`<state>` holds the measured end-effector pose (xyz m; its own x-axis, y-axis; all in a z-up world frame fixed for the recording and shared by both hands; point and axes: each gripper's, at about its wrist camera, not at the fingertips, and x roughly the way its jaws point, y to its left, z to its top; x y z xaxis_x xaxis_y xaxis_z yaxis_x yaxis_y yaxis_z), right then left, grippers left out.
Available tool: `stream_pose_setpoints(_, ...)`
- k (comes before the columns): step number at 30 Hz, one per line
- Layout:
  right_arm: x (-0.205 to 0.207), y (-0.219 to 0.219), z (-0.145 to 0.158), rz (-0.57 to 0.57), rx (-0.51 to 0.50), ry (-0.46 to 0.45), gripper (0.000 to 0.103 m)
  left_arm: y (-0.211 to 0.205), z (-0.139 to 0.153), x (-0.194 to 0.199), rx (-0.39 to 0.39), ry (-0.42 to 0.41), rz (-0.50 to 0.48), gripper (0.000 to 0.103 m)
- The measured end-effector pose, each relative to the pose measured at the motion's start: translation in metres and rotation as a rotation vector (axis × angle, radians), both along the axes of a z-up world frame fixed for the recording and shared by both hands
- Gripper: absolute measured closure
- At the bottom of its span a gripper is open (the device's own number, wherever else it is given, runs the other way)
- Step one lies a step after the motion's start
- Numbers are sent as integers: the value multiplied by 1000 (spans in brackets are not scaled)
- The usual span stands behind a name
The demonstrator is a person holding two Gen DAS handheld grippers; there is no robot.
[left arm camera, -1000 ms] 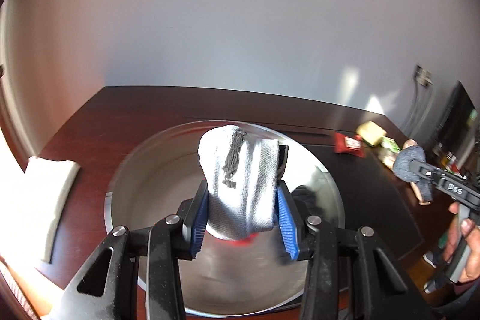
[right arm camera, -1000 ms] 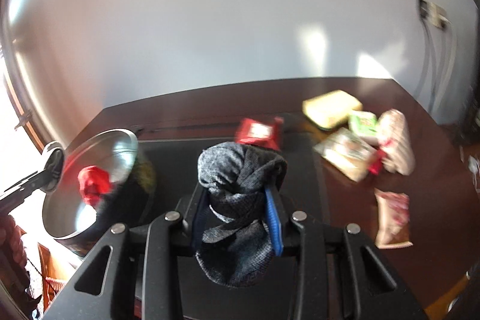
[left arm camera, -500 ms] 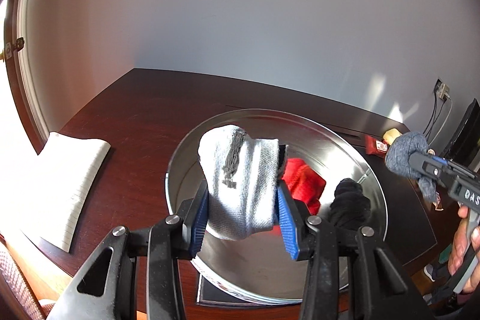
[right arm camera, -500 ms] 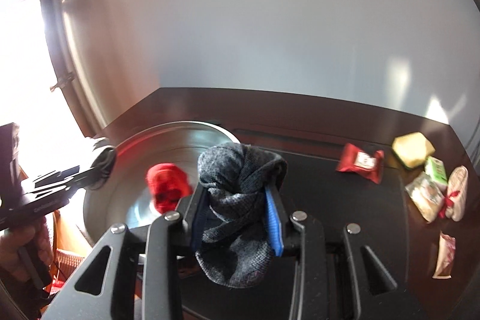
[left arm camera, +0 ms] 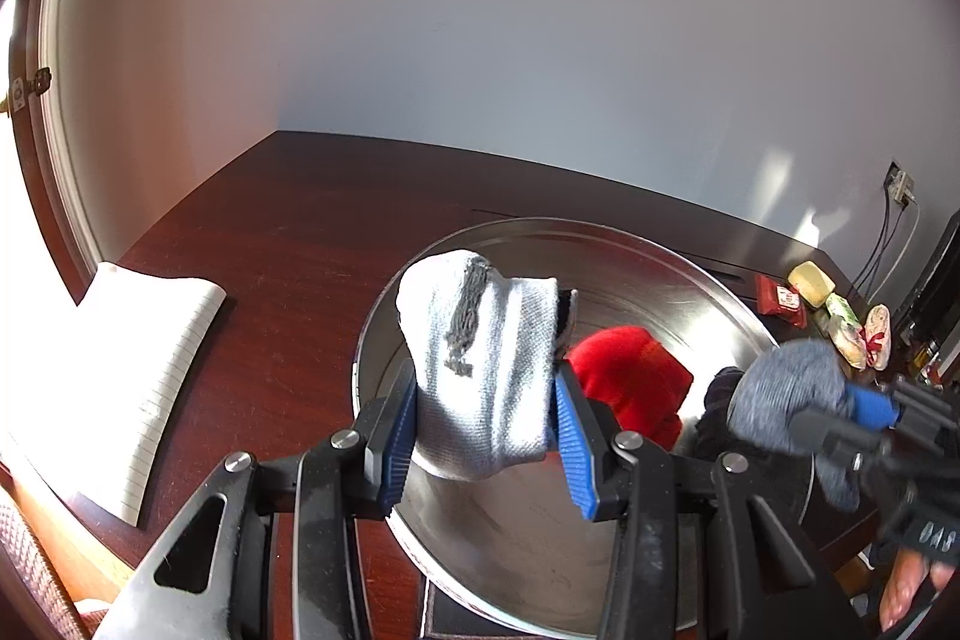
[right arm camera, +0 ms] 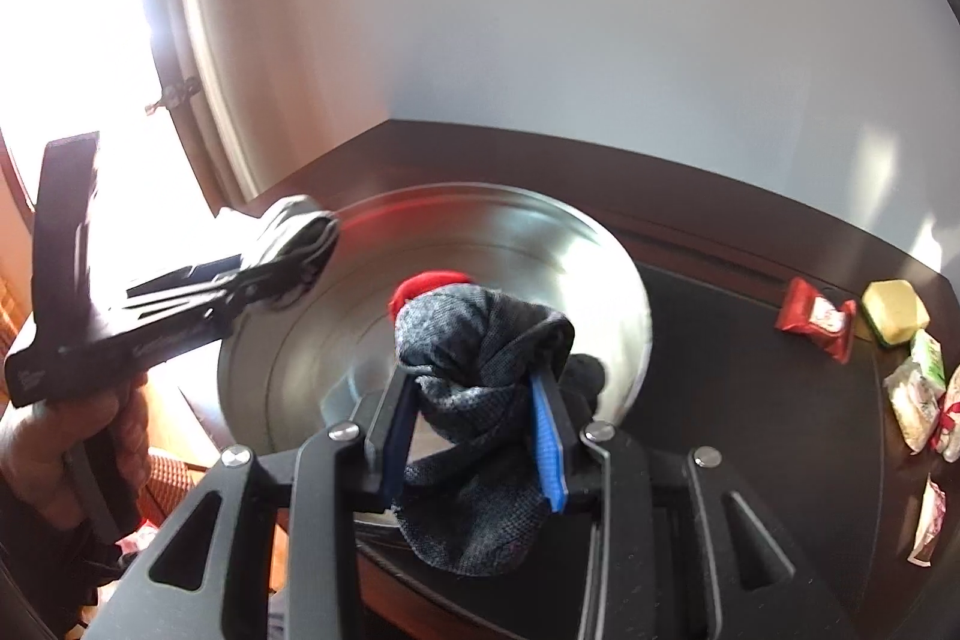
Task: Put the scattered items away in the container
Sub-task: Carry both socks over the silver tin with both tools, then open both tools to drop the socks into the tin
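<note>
The left hand-held gripper [left arm camera: 486,436] is clamped on a pale grey sock [left arm camera: 483,370], its blue pads pressing both sides, held over the near-left rim of the bowl [left arm camera: 630,244]. The right hand-held gripper [right arm camera: 474,430] is closed on a dark grey sock [right arm camera: 480,376], hanging above the bowl's near edge. Inside the steel bowl lie a red sock [left arm camera: 630,382] and, just beside it, a black sock [left arm camera: 717,400]. The bowl rests on a black mat [right arm camera: 750,400] on the dark wood counter [left arm camera: 288,268]. A lined notepad [left arm camera: 120,376] lies to the left. Farther right, well apart from the bowl, are a red packet [right arm camera: 816,319], a yellow sponge [right arm camera: 894,319] and other snack packets [right arm camera: 918,400].
</note>
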<state>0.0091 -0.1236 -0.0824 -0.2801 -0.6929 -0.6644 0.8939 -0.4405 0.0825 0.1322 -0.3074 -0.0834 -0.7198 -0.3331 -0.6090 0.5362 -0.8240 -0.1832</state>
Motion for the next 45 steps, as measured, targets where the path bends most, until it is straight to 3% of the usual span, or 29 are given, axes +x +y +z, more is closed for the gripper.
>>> stream_pose_setpoints(10, 15, -13, -11, 33, 38, -5, 61, -5, -1, -4, -13, -8, 13, 57)
stream_pose_setpoints(17, 18, -9, -9, 48, 6, -11, 57, -8, 5, -2, -1, 11, 27, 56)
stream_pose_setpoints(19, 20, -3, -4, 47, -15, -2, 53, -8, 9, 0, 0, 20, 35, 56)
stream_pose_setpoints(22, 20, 14, 1, 21, -52, 23, 39, -4, 16, 1, -2, 37, 26, 56)
stream_pose_setpoints(25, 13, 34, 2, -28, -77, 18, 35, 9, 24, -5, -29, 43, -13, 51)
stream_pose_setpoints(27, 6, 49, 1, -68, -87, 13, 33, 21, 28, -12, -44, 49, -47, 35)
stream_pose_setpoints(35, -21, 105, -6, -212, -117, -18, 20, 62, 40, -39, -65, 51, -158, 35)
stream_pose_setpoints(45, -34, 157, -15, -321, -148, -46, 20, 120, 56, -69, -89, 61, -318, 35)
